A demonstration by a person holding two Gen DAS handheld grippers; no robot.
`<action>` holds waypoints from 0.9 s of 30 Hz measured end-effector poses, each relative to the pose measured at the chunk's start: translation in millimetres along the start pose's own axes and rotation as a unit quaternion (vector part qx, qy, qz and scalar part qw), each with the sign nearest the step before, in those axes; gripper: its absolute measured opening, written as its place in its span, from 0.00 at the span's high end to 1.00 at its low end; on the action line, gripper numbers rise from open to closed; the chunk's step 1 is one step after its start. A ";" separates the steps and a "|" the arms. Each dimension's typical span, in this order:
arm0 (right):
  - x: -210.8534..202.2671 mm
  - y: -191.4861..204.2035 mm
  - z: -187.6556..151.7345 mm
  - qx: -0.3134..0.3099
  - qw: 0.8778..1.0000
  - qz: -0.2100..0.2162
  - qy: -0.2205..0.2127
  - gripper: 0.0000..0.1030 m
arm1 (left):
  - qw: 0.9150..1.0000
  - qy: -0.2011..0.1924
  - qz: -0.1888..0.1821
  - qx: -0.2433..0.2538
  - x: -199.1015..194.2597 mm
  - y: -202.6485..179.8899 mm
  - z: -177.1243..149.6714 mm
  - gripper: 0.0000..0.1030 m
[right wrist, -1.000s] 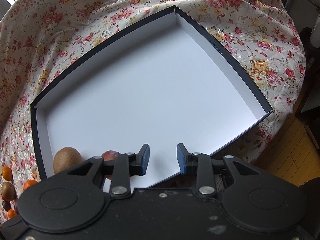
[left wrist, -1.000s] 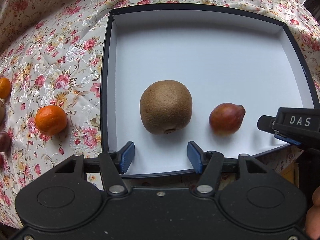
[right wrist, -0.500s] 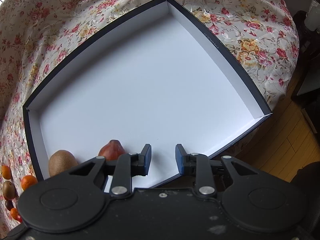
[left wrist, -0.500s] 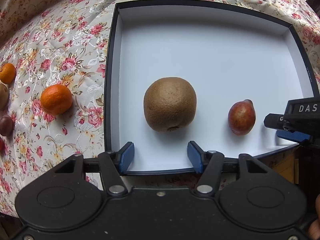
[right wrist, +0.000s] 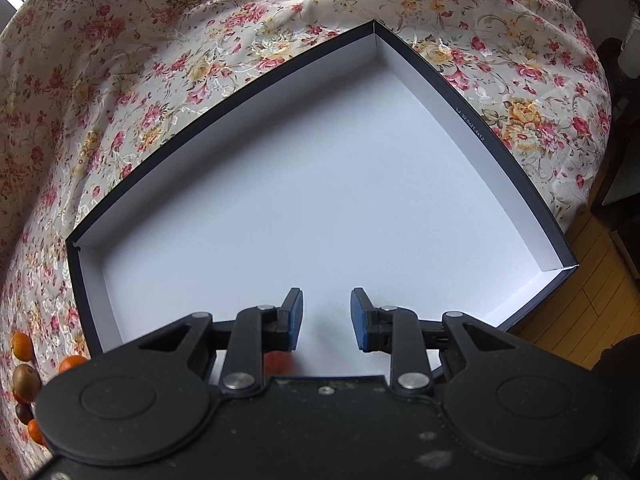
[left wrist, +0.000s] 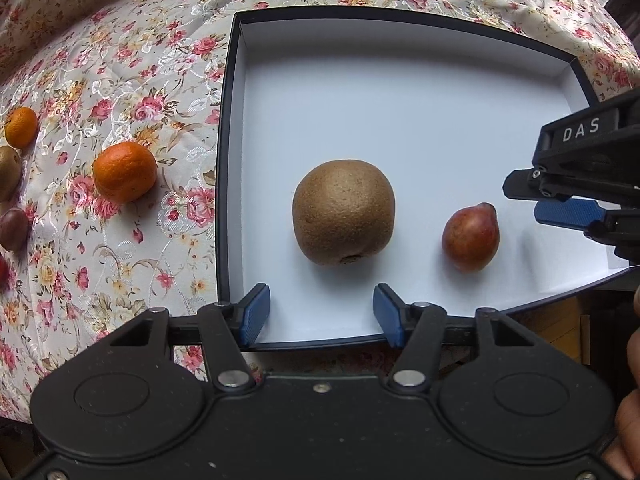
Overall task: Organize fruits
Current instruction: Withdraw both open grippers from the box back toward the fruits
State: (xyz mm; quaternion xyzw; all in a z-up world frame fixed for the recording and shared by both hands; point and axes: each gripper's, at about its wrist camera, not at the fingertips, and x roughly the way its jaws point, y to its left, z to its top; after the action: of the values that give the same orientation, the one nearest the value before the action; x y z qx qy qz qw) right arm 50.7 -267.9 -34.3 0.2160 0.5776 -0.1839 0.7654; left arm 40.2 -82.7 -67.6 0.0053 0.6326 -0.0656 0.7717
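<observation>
A black box with a white inside lies on the flowered cloth. In it rest a brown kiwi and, to its right, a small red pear-shaped fruit. My left gripper hangs over the box's near edge, open and empty, with the kiwi just ahead of its fingers. The right gripper is shut to its narrowest with nothing between the pads, over the bare box floor. Its body nearly hides the red fruit. In the left wrist view its blue fingertip is right of that fruit.
On the cloth left of the box lie a tangerine, a second tangerine, another kiwi and a dark round fruit. The box's near right corner overhangs the table edge above a wooden floor.
The right gripper's jaws narrowed slightly and it moved up and off the red fruit, which stood upright and now lies slightly tilted. The left gripper drifted, shifting the box rightward in its view.
</observation>
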 end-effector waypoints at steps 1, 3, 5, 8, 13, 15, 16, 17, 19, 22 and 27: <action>-2.6 5.2 -0.5 -0.005 1.000 0.000 -0.008 0.72 | 1.000 -0.003 -0.007 0.001 -2.7 3.5 -0.4 0.40; -7.5 14.5 -1.6 -0.013 1.000 0.002 -0.020 0.72 | 1.000 -0.014 -0.012 0.009 -9.2 7.4 -1.2 0.40; -10.7 23.9 -2.8 -0.022 0.999 0.001 -0.032 0.72 | 0.999 -0.036 -0.003 0.022 -18.8 11.3 -2.3 0.40; -15.6 38.0 -5.8 -0.032 0.998 0.001 -0.047 0.72 | 0.998 -0.054 -0.026 0.024 -33.5 20.3 -0.8 0.40; -23.0 56.3 -14.5 -0.048 0.997 0.008 -0.062 0.72 | 0.996 -0.074 -0.035 0.025 -54.2 37.4 -0.3 0.40; -23.1 66.4 -18.0 -0.056 0.996 0.009 -0.062 0.72 | 0.996 -0.090 -0.019 0.024 -64.7 42.2 -1.8 0.41; -22.9 73.0 -20.0 -0.063 0.996 0.010 -0.063 0.72 | 0.995 -0.092 -0.022 0.017 -67.4 47.2 -0.1 0.41; -23.2 79.8 -22.3 -0.070 0.995 0.011 -0.065 0.72 | 0.995 -0.093 -0.026 0.009 -69.0 55.7 2.4 0.41; -24.6 93.8 -27.2 -0.088 0.993 0.007 -0.073 0.72 | 0.995 -0.096 -0.021 -0.007 -69.5 66.8 9.8 0.40; -23.3 118.9 -36.0 -0.121 0.989 0.004 -0.083 0.72 | 0.995 -0.099 0.003 -0.028 -71.4 88.4 11.5 0.40; -20.6 155.6 -57.6 -0.169 0.983 0.023 -0.072 0.72 | 0.993 -0.090 0.023 -0.077 -67.1 129.2 14.0 0.41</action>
State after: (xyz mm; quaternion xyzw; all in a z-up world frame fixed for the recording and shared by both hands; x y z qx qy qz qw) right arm 81.5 -105.4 -9.9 0.0830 0.5385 -0.0817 0.8345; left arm 55.0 50.5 -8.9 -0.0455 0.5634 0.0004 0.8249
